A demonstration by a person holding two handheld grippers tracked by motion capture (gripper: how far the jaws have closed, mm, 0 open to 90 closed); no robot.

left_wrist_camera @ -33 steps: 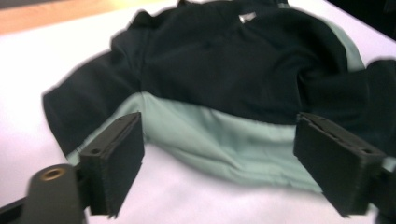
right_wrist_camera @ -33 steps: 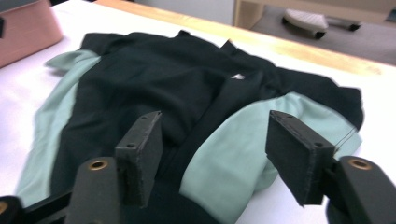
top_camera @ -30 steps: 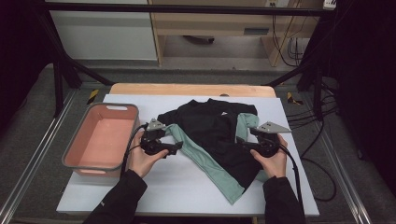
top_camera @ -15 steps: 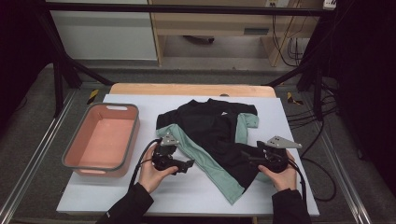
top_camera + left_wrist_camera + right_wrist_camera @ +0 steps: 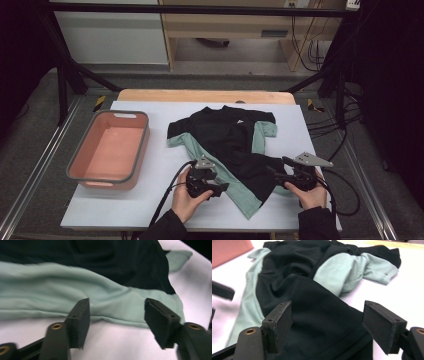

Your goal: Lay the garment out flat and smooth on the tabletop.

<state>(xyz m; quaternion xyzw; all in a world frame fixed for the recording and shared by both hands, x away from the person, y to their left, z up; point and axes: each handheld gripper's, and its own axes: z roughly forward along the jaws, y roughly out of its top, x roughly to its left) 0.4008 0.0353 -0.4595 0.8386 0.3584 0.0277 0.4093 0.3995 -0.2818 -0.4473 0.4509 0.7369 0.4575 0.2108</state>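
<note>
Left gripper (image 5: 222, 188) now sits at the near hem of the shirt (image 5: 230, 145), having come toward the person from the garment's left side; its jaws have just been closing and stand about half apart, with the mint-green edge (image 5: 117, 312) lying between them but, as far as the left gripper view shows, not yet pinched. Right gripper (image 5: 272, 175) has likewise dropped back to the lower right corner; jaws moderately apart, straddling the black hem (image 5: 329, 340), pads (image 5: 280, 325) seemingly clear of the cloth, though the bottom of that view is dark. Judgement: both tools are set to take the bottom edge, likely for a fold away from the person. Shirt lies crumpled but roughly flat, centre-right on the white table (image 5: 150, 200); pink tub (image 5: 142, 145) stands empty to its left, well apart.
</note>
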